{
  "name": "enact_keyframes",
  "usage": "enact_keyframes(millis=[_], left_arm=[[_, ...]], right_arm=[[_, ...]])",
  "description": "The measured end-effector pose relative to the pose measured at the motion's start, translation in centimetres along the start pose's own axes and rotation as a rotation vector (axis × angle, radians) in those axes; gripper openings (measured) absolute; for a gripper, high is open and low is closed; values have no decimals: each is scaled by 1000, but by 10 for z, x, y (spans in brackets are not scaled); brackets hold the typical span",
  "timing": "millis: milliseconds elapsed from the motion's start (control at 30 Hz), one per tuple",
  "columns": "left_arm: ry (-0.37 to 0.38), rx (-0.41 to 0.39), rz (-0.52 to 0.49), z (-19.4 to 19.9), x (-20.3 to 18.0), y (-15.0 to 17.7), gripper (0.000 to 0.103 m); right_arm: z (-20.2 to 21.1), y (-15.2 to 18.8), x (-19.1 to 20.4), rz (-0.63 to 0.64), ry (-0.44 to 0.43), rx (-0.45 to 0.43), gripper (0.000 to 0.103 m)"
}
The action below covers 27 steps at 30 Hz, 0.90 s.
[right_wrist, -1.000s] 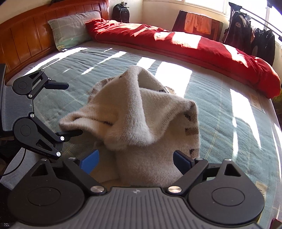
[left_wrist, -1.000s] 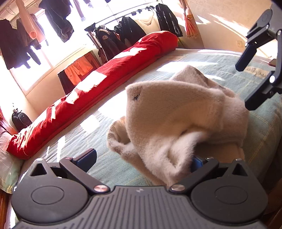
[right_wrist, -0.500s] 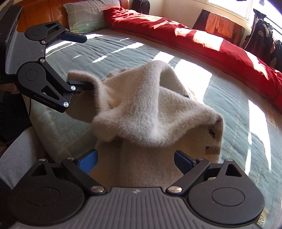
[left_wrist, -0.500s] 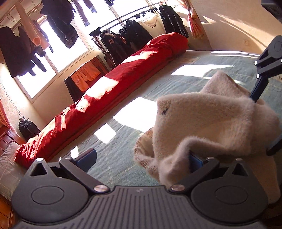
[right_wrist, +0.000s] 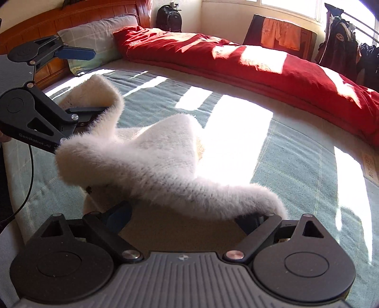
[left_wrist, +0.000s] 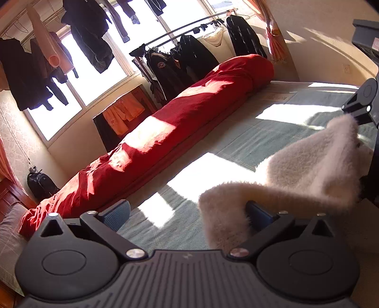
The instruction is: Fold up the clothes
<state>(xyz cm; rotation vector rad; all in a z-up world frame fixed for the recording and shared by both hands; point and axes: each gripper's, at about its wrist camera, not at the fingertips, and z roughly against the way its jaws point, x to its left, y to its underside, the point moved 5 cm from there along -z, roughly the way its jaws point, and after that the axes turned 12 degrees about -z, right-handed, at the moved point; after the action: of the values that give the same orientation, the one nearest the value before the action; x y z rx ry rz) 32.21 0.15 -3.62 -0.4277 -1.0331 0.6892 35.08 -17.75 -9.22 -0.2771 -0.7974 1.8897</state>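
A fuzzy cream sweater hangs stretched above the bed between my two grippers. My left gripper is open with its fingers wide apart, and the sweater's edge drapes over only its right finger. From the right wrist view, the left gripper shows the sweater hooked on its lower finger. My right gripper is also open, the knit lying across its right finger. One right gripper finger pokes into the sweater's far corner. The lower part of the sweater is hidden below the gripper bodies.
The bed has a green plaid sheet with sun patches. A long red duvet lies rolled along its far side. A pillow and wooden headboard close one end. Dark clothes hang on a rack by the window.
The sweater went from a bunched heap on the bed to a raised span between the grippers. Both grippers moved apart, each carrying an edge over one finger.
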Motion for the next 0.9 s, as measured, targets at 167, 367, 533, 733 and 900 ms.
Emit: enact_keyframes(millis=[167,367,533,733,900], left_arm=[[35,-22,67,-13,14,-12,103],[86,-21,114,-6,15,-3,102],[137,16,124,0,8,12,102],[211,89,170,13,-9,35,102],[292,159,208,23,-26,54,102]], right_arm=[[-35,-16,-40,-26,133,1,95],[-72,-28,-90,-103,321,13,95],[-64,-28,-109,-234,285,19,95],[-20,-8,-94,-233,213,16,96],[14,3,-63,-194,95,34,98]])
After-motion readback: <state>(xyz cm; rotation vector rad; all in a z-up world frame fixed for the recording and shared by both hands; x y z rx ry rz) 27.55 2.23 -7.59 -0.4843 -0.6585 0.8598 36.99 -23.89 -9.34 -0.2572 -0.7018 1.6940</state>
